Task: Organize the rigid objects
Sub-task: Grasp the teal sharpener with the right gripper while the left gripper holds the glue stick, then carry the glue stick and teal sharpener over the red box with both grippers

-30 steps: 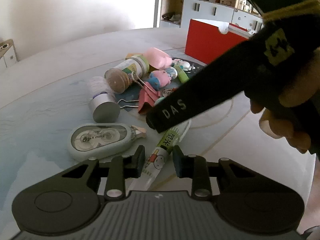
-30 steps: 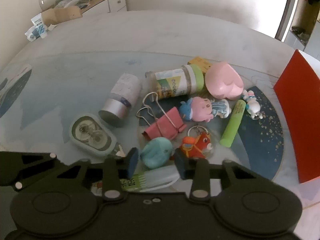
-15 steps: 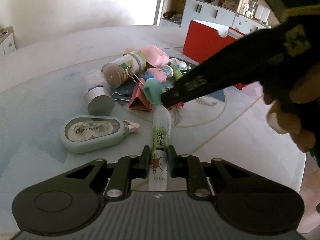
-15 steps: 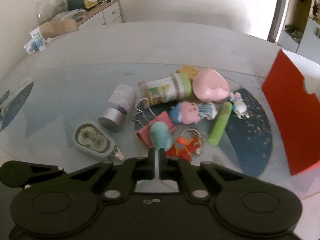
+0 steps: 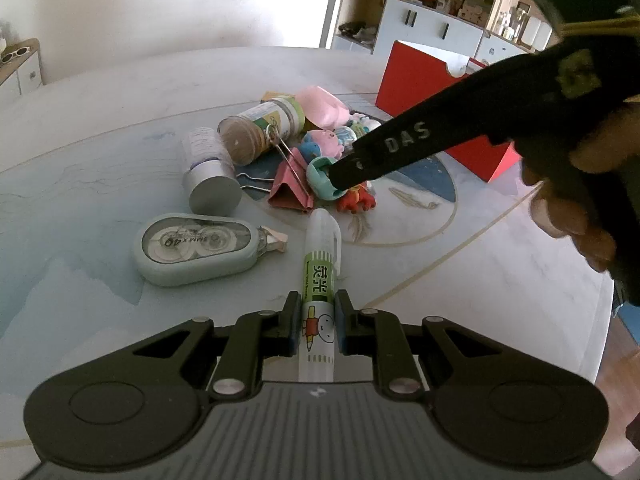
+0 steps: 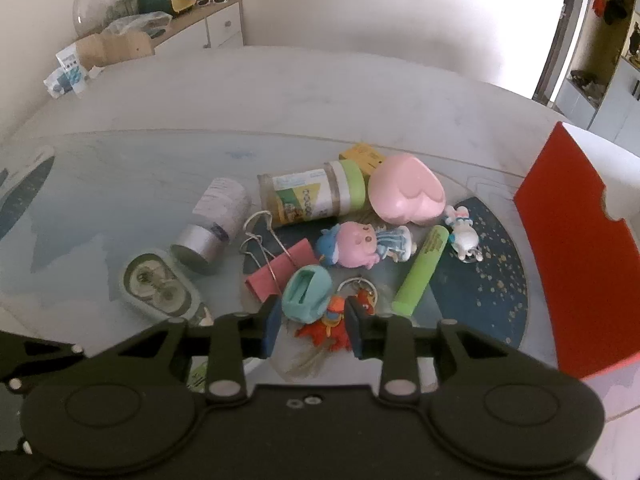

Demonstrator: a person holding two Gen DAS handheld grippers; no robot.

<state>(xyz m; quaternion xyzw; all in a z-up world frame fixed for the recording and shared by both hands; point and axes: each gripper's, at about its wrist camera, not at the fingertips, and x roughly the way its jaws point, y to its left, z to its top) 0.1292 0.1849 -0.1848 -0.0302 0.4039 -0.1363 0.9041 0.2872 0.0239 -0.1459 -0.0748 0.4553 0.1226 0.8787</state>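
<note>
Hiding pen (image 5: 318, 320) base | left tool (image 5: 316, 322) clamped | label glyphs unreadable

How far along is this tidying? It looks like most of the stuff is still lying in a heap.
It has barely begun. Nothing looks sorted yet, and whether the red box holds anything cannot be seen. In hand: the left tool grips a glue pen; the right tool is opening around a teal sharpener. Left on the table: jar, pink heart case, binder clip, tape dispenser, toys.
</note>
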